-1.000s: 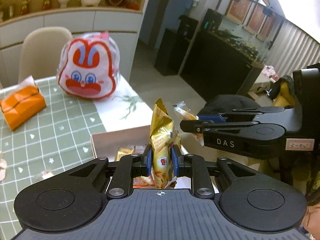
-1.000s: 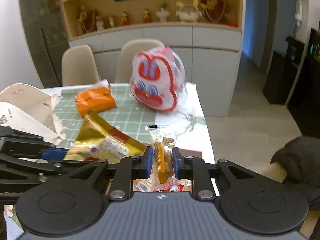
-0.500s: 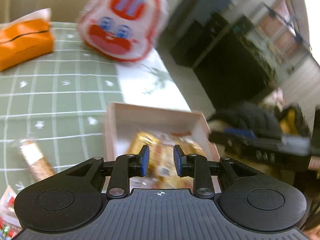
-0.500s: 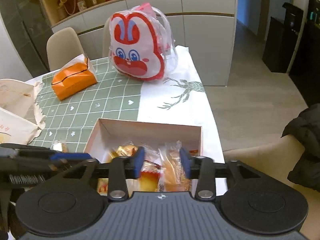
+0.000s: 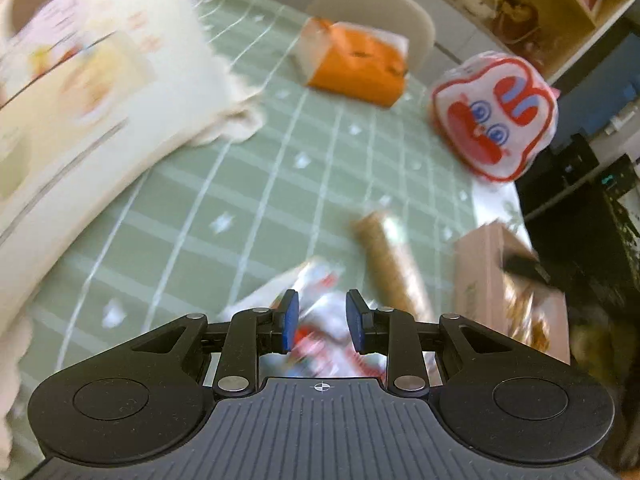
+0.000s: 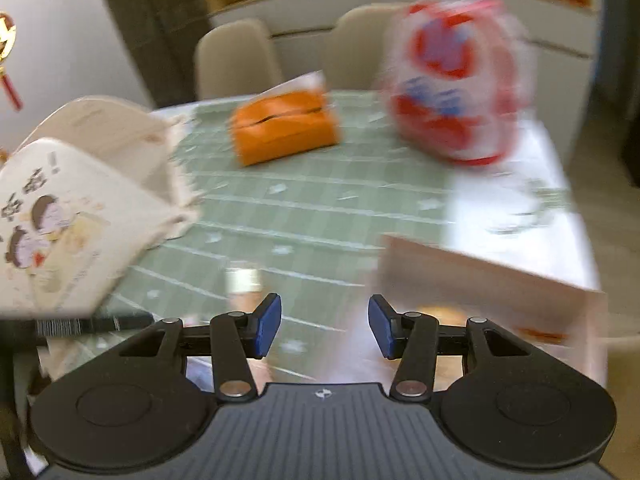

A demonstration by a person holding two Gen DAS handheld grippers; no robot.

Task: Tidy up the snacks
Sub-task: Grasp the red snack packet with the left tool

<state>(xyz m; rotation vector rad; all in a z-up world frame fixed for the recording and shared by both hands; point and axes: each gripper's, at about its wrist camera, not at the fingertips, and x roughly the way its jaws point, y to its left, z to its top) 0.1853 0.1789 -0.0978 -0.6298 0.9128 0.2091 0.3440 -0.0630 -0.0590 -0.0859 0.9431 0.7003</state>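
My left gripper [image 5: 322, 320] is open and empty, above a blurred white and red snack packet [image 5: 320, 320] on the green checked tablecloth. A long brown wrapped snack [image 5: 390, 260] lies just right of it. The pink cardboard box [image 5: 476, 276] with snacks inside stands at the right. My right gripper [image 6: 324, 328] is open and empty above the cloth, left of the same box [image 6: 480, 280]. A small wrapped snack [image 6: 242, 284] lies ahead of its left finger. Both views are motion-blurred.
An orange tissue pack [image 5: 356, 64] [image 6: 284, 128] and a red and white rabbit bag [image 5: 496, 112] [image 6: 452, 92] sit at the far side. A large cream paper bag [image 5: 80, 92] [image 6: 60, 216] lies on the left. Chairs stand behind the table.
Both grippers let their snacks go into the box and opened. Both have since swung left, away from the box and over the cloth; the right one has opened wider.
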